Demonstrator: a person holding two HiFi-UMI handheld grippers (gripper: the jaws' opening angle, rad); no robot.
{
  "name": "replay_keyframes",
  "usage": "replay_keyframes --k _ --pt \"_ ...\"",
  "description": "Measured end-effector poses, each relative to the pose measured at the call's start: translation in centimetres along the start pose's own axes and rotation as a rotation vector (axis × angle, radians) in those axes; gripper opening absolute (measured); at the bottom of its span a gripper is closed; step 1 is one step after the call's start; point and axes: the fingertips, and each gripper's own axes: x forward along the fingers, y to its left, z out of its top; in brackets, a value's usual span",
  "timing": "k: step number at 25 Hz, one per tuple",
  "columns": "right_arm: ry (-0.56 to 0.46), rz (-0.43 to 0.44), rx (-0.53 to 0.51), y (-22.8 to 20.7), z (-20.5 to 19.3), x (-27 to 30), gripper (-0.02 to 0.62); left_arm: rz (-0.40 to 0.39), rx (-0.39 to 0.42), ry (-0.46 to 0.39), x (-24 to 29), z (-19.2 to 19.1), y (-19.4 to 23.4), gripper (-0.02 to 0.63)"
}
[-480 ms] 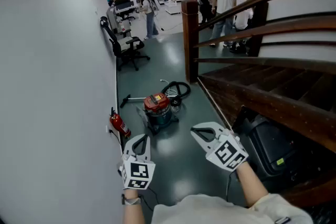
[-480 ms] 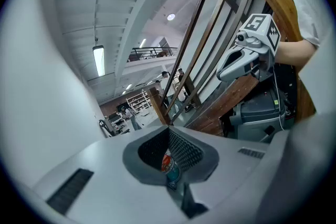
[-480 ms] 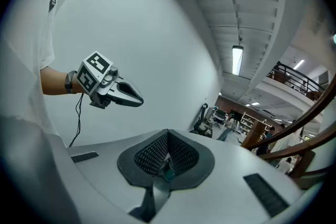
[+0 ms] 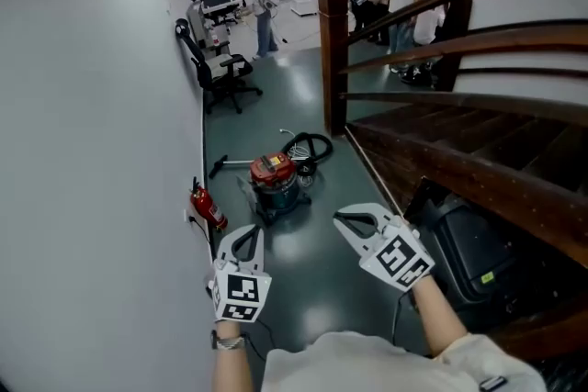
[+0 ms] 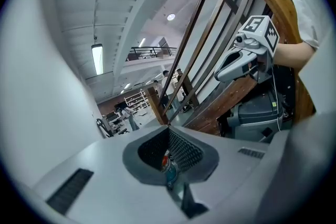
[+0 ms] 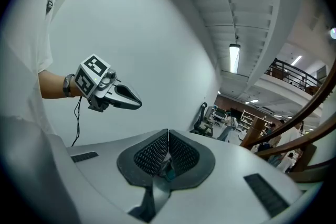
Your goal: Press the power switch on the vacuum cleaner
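Note:
The vacuum cleaner (image 4: 275,180), a teal drum with a red top, stands on the dark floor ahead of me. Its black hose (image 4: 309,146) is coiled behind it and its wand (image 4: 231,164) lies to its left. My left gripper (image 4: 244,239) hangs shut near the wall, short of the vacuum. My right gripper (image 4: 344,218) is also shut, to the right of the drum and well apart from it. In the left gripper view the left gripper's (image 5: 169,131) pads meet, and a sliver of the vacuum (image 5: 167,163) shows beneath them. The right gripper view shows the right gripper (image 6: 168,134) with nothing between its pads.
A grey wall (image 4: 92,151) runs along the left with a red fire extinguisher (image 4: 209,208) at its foot. A wooden staircase with a newel post (image 4: 333,60) rises on the right, over a dark bin (image 4: 473,263). An office chair (image 4: 219,73) and several people stand farther back.
The whole head view has slid slightly, so the vacuum and both grippers sit a little higher in the picture. Both grippers keep their stance and stay shut.

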Motion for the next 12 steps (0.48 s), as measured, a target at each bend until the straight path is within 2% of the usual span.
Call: replay_keyframes --k 12 --pt "0.046 0.014 0.005 -0.7 -2.8 -0.4 0.029 -0.019 0.012 -0.004 2.0 0.3 -2.0 -0.002"
